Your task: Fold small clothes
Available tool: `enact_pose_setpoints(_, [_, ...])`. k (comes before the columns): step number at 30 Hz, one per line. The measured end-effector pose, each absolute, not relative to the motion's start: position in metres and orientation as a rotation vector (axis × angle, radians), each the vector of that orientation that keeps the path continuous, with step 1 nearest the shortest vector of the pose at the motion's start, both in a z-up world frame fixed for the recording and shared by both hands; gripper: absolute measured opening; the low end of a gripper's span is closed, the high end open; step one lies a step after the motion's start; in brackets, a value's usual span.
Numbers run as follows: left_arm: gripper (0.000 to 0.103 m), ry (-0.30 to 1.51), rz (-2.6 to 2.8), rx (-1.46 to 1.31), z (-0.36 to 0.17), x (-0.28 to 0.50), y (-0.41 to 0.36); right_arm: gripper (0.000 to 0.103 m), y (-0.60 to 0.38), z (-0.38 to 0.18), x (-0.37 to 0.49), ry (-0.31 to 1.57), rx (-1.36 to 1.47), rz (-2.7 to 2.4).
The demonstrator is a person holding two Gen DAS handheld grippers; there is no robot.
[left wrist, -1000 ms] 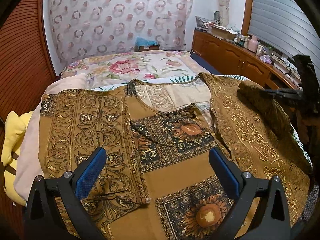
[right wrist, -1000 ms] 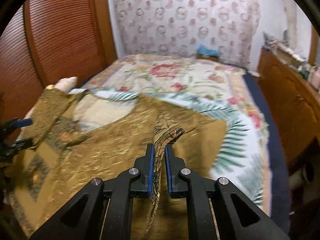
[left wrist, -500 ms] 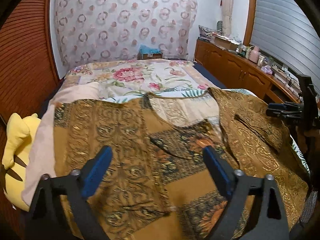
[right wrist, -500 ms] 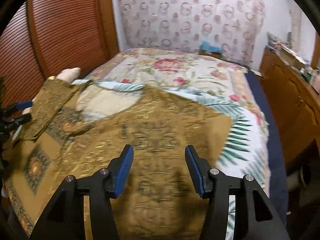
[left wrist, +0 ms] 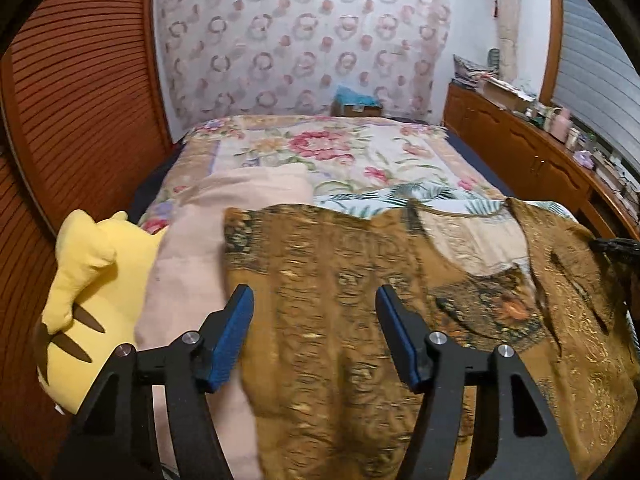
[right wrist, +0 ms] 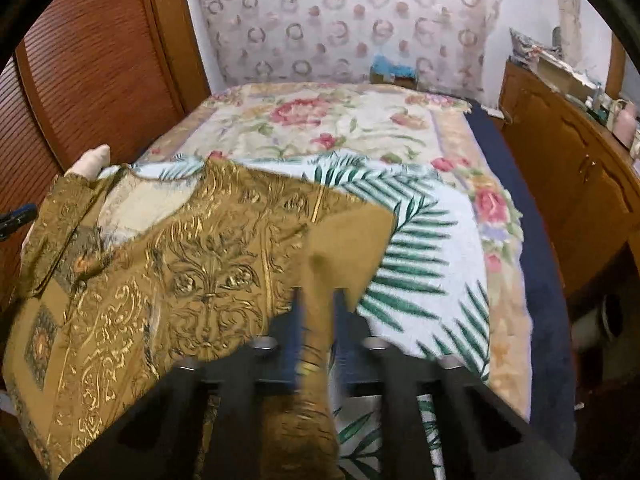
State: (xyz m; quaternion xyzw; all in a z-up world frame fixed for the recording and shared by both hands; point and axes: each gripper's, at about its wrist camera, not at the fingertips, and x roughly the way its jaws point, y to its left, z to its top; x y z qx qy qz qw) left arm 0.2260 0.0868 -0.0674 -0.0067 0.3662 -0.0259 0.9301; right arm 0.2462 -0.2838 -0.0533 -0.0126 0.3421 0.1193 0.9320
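The brown, gold-printed blouse (right wrist: 192,272) lies spread flat across the near end of the bed (right wrist: 348,120), neckline away from the holder and both side panels turned inward, evidently laid out for folding. The right tool (right wrist: 318,320), motion-blurred, appears closed on a strip of the blouse's right edge, presumably to carry it over; the left tool (left wrist: 316,336) hangs wide open above the left panel, gripping nothing. The cloth looks thin and limp with a metallic scroll print; a yellow plush toy (left wrist: 92,292) sits beside a pink blanket (left wrist: 208,248).
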Motion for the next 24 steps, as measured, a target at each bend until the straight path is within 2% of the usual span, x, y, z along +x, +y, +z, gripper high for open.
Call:
enact_pose_setpoints(5, [0.064, 0.758, -0.043, -0.012, -0.072, 0.231, 0.094, 0.004, -0.310, -0.050, 0.248, 0.678, 0.019, 0.110])
enact_pose_setpoints(8, [0.060, 0.767, -0.041, -0.009, -0.075, 0.234, 0.098, 0.005, -0.313, -0.051, 0.249, 0.683, 0.035, 0.118])
enact_pose_setpoints(12, [0.050, 0.777, -0.040, -0.017, -0.078, 0.241, 0.106, 0.024, -0.310, -0.053, 0.255, 0.687, 0.019, 0.109])
enact_pose_setpoints(13, [0.049, 0.781, -0.039, -0.020, -0.078, 0.243, 0.108, 0.026, -0.308, -0.053, 0.258, 0.688, 0.022, 0.119])
enact_pose_setpoints(15, [0.047, 0.786, -0.033, -0.020, -0.078, 0.245, 0.111, 0.038, -0.308, -0.057, 0.261, 0.702, 0.022, 0.134])
enact_pose_setpoints(24, [0.047, 0.821, -0.030, -0.036, -0.083, 0.257, 0.125, 0.039, -0.313, -0.066, 0.274, 0.745, 0.042, 0.165])
